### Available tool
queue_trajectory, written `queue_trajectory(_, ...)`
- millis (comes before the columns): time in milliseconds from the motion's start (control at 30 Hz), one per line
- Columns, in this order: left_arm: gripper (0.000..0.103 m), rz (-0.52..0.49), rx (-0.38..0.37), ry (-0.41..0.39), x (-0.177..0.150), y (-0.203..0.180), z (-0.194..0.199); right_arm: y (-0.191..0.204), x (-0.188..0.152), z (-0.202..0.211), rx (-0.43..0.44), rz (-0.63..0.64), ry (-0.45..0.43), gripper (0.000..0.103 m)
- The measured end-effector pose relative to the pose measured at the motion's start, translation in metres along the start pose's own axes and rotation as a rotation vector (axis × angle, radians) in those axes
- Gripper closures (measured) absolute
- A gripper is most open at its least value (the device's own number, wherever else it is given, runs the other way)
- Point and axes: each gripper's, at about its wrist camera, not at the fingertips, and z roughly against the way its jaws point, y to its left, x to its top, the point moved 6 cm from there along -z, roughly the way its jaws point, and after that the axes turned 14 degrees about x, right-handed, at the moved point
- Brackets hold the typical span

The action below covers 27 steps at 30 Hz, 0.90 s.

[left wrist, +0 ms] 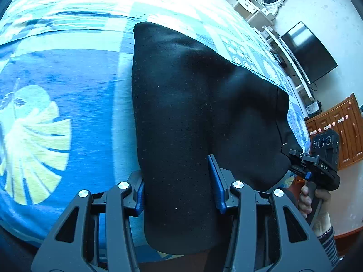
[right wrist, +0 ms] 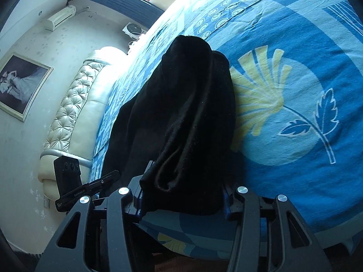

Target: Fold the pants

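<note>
The black pants (left wrist: 192, 90) hang lifted over a blue patterned bed cover (left wrist: 68, 90), their far end resting on it. In the left wrist view my left gripper (left wrist: 177, 181) is shut on one bunched end, with cloth filling the gap between its blue pads (left wrist: 215, 181). At the right of that view the right gripper (left wrist: 292, 156), held by a hand (left wrist: 310, 199), clamps another edge of the pants. In the right wrist view the pants (right wrist: 186, 104) drape in folds from my right gripper (right wrist: 181, 195), which is shut on them. The left gripper (right wrist: 109, 176) shows at the lower left.
The bed cover (right wrist: 295, 68) fills most of both views. A tufted white headboard (right wrist: 74, 104), a framed picture (right wrist: 20, 83) and an air conditioner (right wrist: 60, 18) stand on one side. A dark TV (left wrist: 310, 52), a white dresser (left wrist: 249, 6) and a wooden cabinet (left wrist: 344, 127) stand on the other.
</note>
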Motion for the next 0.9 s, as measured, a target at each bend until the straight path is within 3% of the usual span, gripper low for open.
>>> queue_trajectory(167,0.058,0.051,0.04,-0.017,-0.008,0.046,0.016,0.018,-0.012,-0.04,0.02,0.023,0.064,0.054)
queue_trajectory(367,0.057,0.089,0.035,-0.035,-0.015,0.077,0.025,0.03,-0.023,-0.065,0.012,0.039,0.099,0.054)
queue_trajectory(900,0.053,0.095,-0.037,-0.1,-0.025,0.095,0.023,0.034,-0.031,-0.069,0.013,0.016,0.028,0.054)
